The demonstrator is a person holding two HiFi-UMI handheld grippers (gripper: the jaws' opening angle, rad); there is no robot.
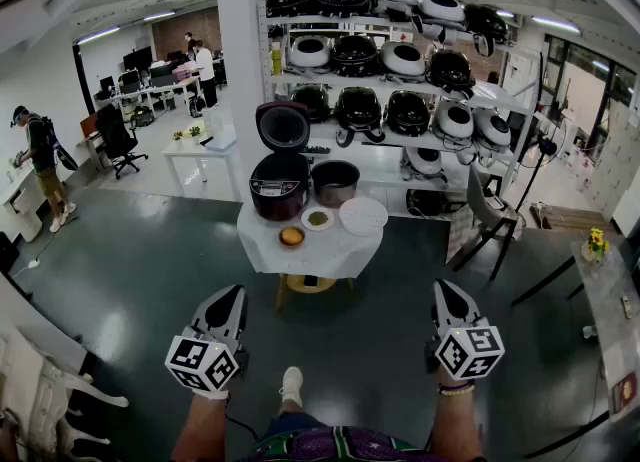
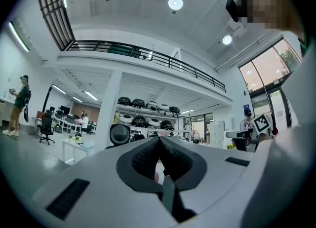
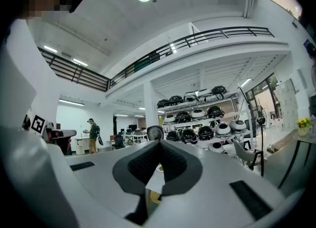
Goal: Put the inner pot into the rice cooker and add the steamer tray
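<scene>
Judging by how things lie, nothing of the task is done yet. The rice cooker (image 1: pixel 279 185) stands on the far left part of the small round table (image 1: pixel 330 248), its lid (image 1: pixel 283 127) thrown up and open, and its body looks ready to receive the pot. The inner pot (image 1: pixel 335 182) sits outside it, just to its right on the tabletop. Right of the pot lies a white round piece that I take for the steamer tray (image 1: pixel 363 216), flat on the cloth at the table's right edge. Two small dishes rest nearer: a green dish (image 1: pixel 318 218) and an orange dish (image 1: pixel 291 237).

Both tools are well apart from all of this, held out low and near over the dark floor, with open floor between them and the table. The left gripper (image 1: pixel 235 293) is clenched on nothing, its jaws meeting at the tips in its own view. The right gripper (image 1: pixel 443 288) is likewise closed and empty.

Everything remains to do: walk up to the table, lift the inner pot and lower it into the cooker, then pick up the tray and seat it on top. Behind the table, far shelves (image 1: pixel 400 60) carry many more cookers, which play no part here.
</scene>
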